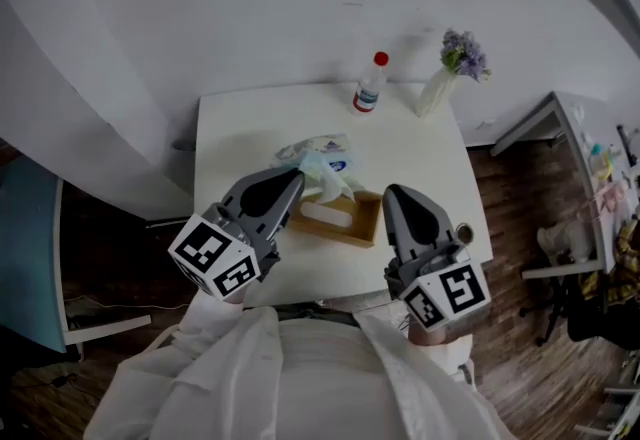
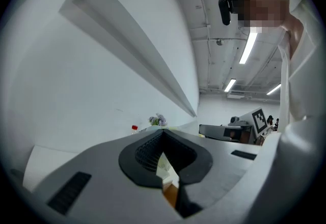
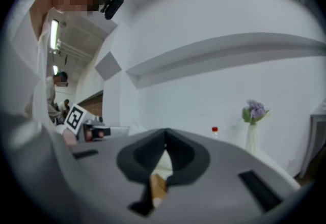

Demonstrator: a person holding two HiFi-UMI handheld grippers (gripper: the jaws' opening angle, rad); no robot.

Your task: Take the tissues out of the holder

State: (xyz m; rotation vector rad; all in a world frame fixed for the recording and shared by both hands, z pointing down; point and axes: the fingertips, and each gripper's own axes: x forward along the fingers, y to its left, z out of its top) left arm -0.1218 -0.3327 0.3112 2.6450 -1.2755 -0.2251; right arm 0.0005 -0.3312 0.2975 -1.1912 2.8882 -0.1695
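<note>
On the white tabletop (image 1: 240,128) I see a red-capped bottle (image 1: 369,85) near a white vase (image 1: 436,92) of purple flowers (image 1: 464,55); at right, possibly another desk (image 1: 545,118) on wooden floor (image 1: 520,218).

**White room, plank floor**

A white table (image 1: 230,128) stands beneath the left gripper (image 1: 297,178) and right gripper (image 1: 392,194), against a plain white wall (image 1: 250,8). Dark plank floor (image 1: 515,193) and a pale desk (image 1: 535,120) lie off to the right gripper's right. Strip lights (image 2: 248,47) glow overhead.
</note>
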